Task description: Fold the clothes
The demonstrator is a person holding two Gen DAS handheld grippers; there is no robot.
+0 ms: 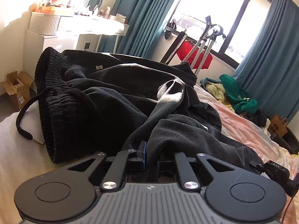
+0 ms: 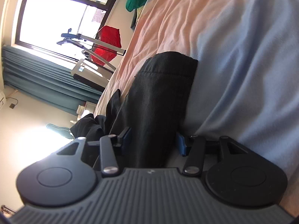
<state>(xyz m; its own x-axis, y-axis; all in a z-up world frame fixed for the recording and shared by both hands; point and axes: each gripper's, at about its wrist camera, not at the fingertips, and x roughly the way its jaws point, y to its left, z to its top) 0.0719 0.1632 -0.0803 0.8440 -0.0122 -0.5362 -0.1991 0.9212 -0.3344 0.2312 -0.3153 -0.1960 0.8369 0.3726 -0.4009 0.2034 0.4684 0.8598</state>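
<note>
A pair of black sweatpants (image 1: 115,97) lies rumpled on the bed (image 1: 248,128), its ribbed waistband (image 1: 54,97) and drawstring (image 1: 24,119) to the left in the left wrist view and the legs running off toward the pink end of the sheet. The left claw (image 1: 149,155) is pinched shut on a fold of the dark cloth, which rises straight out from between its blue pads. In the right wrist view the picture is rolled on its side; a trouser leg (image 2: 160,97) lies flat along the bed sheet (image 2: 233,46) with its hemmed cuff at the far end, and the right claw (image 2: 153,141) straddles it, one blue pad at each edge of the leg. Its jaws stand about half open, and whether the pads already press the cloth cannot be told for certain; they look just beside it rather than biting. The step in hand seems to be taking a two-point hold on the garment before the first fold. The next move calls for the right claw to close firmly on the leg, then for both hands to lift and pull apart together so the fabric draws flat before one half is laid over the other. A green garment (image 1: 237,93) waits farther up the bed.
</note>
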